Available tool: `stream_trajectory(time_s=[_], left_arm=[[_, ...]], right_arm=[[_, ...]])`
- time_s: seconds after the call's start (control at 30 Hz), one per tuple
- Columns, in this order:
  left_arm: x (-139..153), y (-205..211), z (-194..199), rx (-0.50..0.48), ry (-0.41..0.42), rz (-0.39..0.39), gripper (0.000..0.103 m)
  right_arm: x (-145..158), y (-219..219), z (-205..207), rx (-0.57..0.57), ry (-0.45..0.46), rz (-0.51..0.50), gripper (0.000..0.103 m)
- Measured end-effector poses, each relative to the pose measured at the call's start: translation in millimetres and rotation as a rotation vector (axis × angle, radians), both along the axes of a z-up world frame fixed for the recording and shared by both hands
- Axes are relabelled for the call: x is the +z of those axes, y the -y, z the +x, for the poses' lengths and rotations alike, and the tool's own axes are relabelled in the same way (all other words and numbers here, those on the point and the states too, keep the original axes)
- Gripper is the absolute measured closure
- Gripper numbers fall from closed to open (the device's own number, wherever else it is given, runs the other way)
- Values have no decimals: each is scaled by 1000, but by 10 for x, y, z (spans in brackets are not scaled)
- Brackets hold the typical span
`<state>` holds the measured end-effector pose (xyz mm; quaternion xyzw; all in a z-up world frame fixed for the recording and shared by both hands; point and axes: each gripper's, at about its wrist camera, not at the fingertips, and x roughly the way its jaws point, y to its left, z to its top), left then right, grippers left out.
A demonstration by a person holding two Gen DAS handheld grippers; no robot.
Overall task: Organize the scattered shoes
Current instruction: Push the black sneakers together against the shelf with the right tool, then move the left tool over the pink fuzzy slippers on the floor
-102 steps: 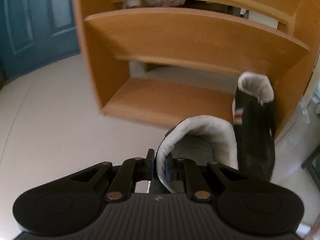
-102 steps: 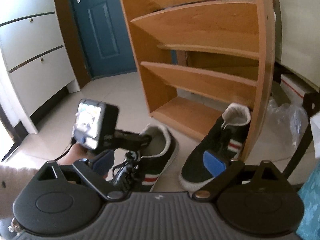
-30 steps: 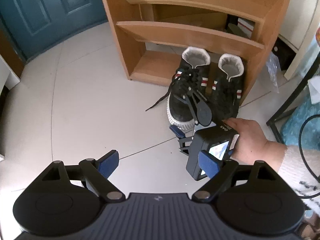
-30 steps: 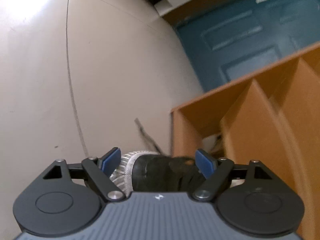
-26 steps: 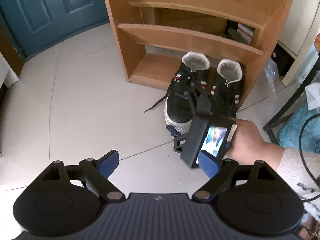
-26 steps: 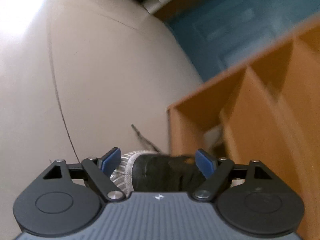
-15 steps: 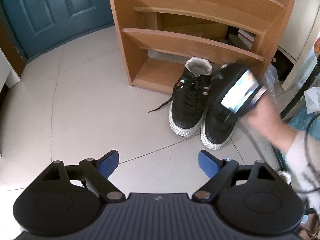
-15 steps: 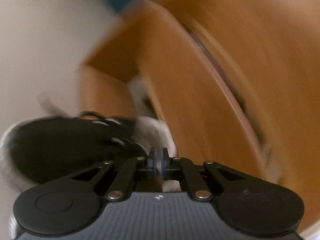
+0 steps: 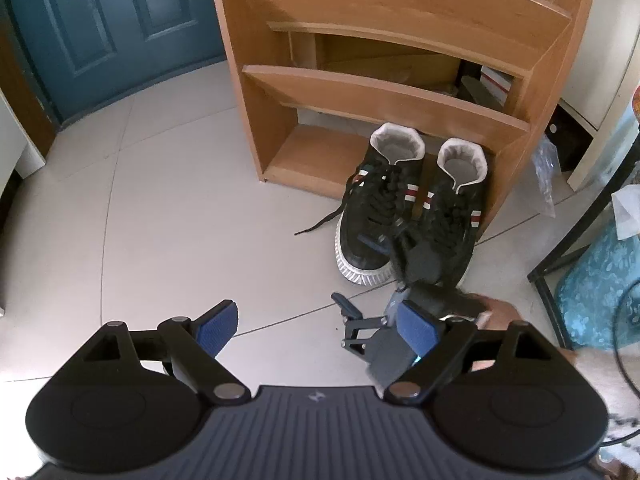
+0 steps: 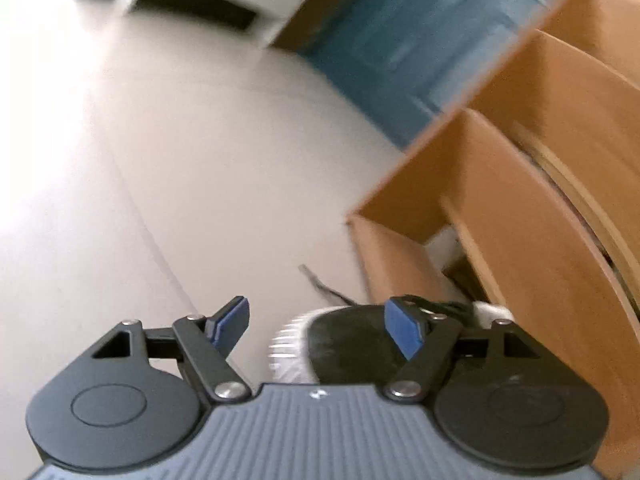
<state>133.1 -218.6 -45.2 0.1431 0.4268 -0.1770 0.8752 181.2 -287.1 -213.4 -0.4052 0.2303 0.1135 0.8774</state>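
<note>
Two black sneakers with white soles stand side by side, heels on the bottom board of the wooden shoe rack [image 9: 400,92], toes towards me: the left sneaker [image 9: 376,208] and the right sneaker [image 9: 452,200]. My left gripper [image 9: 318,326] hangs open above the floor in front of them, holding nothing. A hand holds my right gripper [image 9: 358,274] low at the left sneaker's toe, rolled on its side. In the right wrist view its jaws are opening [image 10: 318,328]; the left sneaker's toe [image 10: 348,344] lies between the fingers, close to the right pad [image 10: 402,332], and is not gripped.
A loose lace [image 9: 320,222] trails left over the pale tile floor. A blue door [image 9: 100,20] is behind at the left. A black table frame [image 9: 580,232], teal cloth [image 9: 600,280] and plastic bag [image 9: 544,176] crowd the rack's right side.
Half a second ago my right gripper was shut and raised over the right sneaker. It has dropped back to the left sneaker's toe with jaws apart. The left gripper and both sneakers have kept still.
</note>
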Motion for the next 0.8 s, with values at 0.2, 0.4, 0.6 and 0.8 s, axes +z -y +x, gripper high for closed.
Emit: stream_trajectory(time_s=[0.2,0.4,0.6,0.8], left_arm=[[-50,-1,-17,1,16,51,9],[-114,-140,28,78,-49,85,7],[-165,-455,-2,212,-82,138,7],[-337,-837,-169,194,-240,123,7]], right_arm=[[97,363,348,-130,-78,121,1],[156,341,338,-192,-61,199,2],[526,56,-67,30,110,376,1],[864,-182,45,-24,46,679,1]])
